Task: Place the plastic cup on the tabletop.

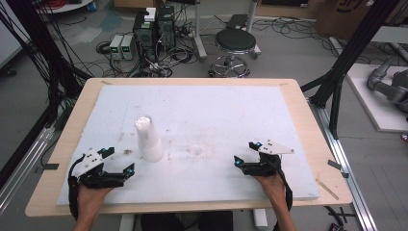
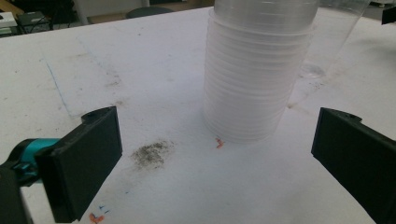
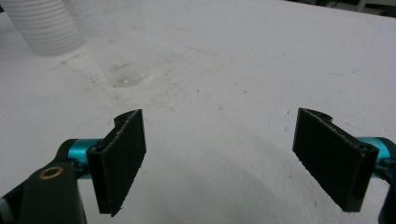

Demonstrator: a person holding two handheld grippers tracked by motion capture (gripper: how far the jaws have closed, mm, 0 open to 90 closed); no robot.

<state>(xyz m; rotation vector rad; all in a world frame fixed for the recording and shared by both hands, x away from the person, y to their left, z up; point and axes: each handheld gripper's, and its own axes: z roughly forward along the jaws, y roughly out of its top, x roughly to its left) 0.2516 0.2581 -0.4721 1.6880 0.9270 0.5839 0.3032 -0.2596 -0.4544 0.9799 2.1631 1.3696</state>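
Note:
A tall stack of translucent white plastic cups [image 1: 148, 139] stands upside down on the white foam board [image 1: 216, 110], left of centre. In the left gripper view the cup stack [image 2: 254, 74] rises just ahead of my left gripper [image 2: 215, 140], whose black jaws stand wide open and touch nothing. A single clear cup [image 3: 122, 42] stands beside the stack [image 3: 44, 25], far ahead and to the left of my right gripper [image 3: 222, 116], also open and empty. From above, the left gripper [image 1: 119, 160] rests near the board's front left and the right gripper [image 1: 245, 153] near its front right.
The foam board lies on a wooden table [image 1: 308, 125]. A dark smudge of dirt [image 2: 152, 153] marks the foam between the left jaws and the stack. Beyond the table stand a black stool [image 1: 235, 43] and computer boxes with cables [image 1: 154, 33] on the floor.

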